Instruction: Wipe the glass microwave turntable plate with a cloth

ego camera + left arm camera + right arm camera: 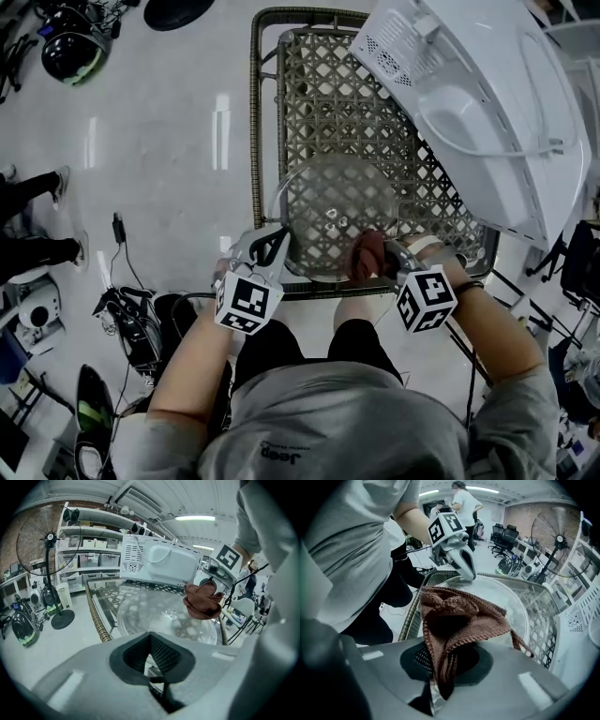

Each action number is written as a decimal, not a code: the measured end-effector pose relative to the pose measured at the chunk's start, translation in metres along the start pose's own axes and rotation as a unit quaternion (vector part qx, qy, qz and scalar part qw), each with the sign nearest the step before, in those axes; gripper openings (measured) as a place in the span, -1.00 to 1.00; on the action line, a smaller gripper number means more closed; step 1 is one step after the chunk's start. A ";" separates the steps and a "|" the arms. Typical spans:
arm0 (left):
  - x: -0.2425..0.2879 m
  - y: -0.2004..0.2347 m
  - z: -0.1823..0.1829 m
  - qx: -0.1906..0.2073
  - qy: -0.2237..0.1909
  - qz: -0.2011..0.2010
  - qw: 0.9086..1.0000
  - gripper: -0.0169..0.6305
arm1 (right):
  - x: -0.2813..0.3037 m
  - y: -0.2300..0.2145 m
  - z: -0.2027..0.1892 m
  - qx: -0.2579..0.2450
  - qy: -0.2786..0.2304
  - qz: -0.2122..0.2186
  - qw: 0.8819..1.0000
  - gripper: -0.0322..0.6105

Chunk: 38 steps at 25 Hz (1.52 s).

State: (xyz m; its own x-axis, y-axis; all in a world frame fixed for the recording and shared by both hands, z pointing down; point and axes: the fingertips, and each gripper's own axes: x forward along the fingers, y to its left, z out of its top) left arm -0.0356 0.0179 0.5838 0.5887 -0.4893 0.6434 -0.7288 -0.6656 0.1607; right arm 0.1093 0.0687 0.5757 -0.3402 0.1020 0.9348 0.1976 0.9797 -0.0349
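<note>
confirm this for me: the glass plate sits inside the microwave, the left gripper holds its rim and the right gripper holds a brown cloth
Not quite. The glass plate is outside the microwave, over the lattice table, as the head view shows. The rest stands: the left gripper holds its rim and the right gripper holds the brown cloth.

White microwave (pixel 487 103) on wicker table (pixel 255 122); standing fan (pixel 49 537) beside shelves (pixel 93 527).

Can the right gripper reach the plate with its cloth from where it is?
Probably yes: the right gripper holds the cloth at the near rim of the plate, and nothing lies on the glass.
</note>
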 end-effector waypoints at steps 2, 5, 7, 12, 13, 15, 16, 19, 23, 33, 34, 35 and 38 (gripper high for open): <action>0.000 0.000 0.000 0.000 0.002 -0.001 1.000 -0.95 | -0.008 -0.001 -0.016 0.011 0.012 -0.003 1.000 -0.70; 0.000 -0.001 0.001 0.000 0.003 -0.001 1.000 -0.95 | -0.014 -0.002 -0.026 0.017 0.021 -0.007 1.000 -0.70; -0.001 0.000 0.000 -0.002 0.005 -0.001 1.000 -0.95 | -0.013 -0.003 -0.025 0.011 0.025 -0.010 1.000 -0.70; -0.001 0.000 0.000 -0.004 0.005 -0.001 1.000 -0.95 | -0.004 0.004 0.021 -0.001 -0.030 -0.012 0.999 -0.70; -0.001 0.000 0.000 -0.004 0.004 -0.001 1.000 -0.95 | 0.002 0.012 0.038 -0.005 -0.049 -0.005 0.999 -0.70; -0.001 0.000 0.001 -0.004 0.004 -0.001 1.000 -0.95 | 0.015 0.027 0.071 -0.016 -0.083 0.011 0.996 -0.70; -0.001 0.000 0.001 -0.004 0.004 -0.001 1.000 -0.95 | 0.022 0.032 0.087 -0.020 -0.097 0.017 0.995 -0.70; -0.001 0.000 0.001 -0.003 0.004 -0.001 1.000 -0.95 | 0.038 0.035 0.123 -0.021 -0.129 0.019 0.991 -0.70; -0.002 0.000 0.001 -0.002 0.004 -0.002 1.000 -0.95 | 0.050 0.031 0.140 -0.027 -0.133 0.018 0.991 -0.70; -0.001 -0.002 0.000 0.004 0.004 -0.005 1.000 -0.95 | 0.043 0.040 0.110 -0.013 -0.112 0.025 0.993 -0.70; -0.001 -0.002 0.000 0.005 0.004 -0.005 1.000 -0.94 | 0.040 0.042 0.104 -0.011 -0.107 0.027 0.994 -0.70; -0.001 -0.002 0.000 0.005 0.004 -0.004 1.000 -0.95 | 0.037 0.043 0.097 -0.007 -0.102 0.028 0.994 -0.70; -0.002 -0.002 0.000 0.005 0.006 -0.005 1.000 -0.95 | 0.027 0.045 0.074 0.009 -0.084 0.028 0.996 -0.70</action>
State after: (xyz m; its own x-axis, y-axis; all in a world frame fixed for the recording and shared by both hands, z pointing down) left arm -0.0355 0.0199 0.5825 0.5927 -0.4756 0.6500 -0.7190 -0.6761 0.1609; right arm 0.0404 0.1280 0.5735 -0.4780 0.1830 0.8591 0.2048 0.9743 -0.0936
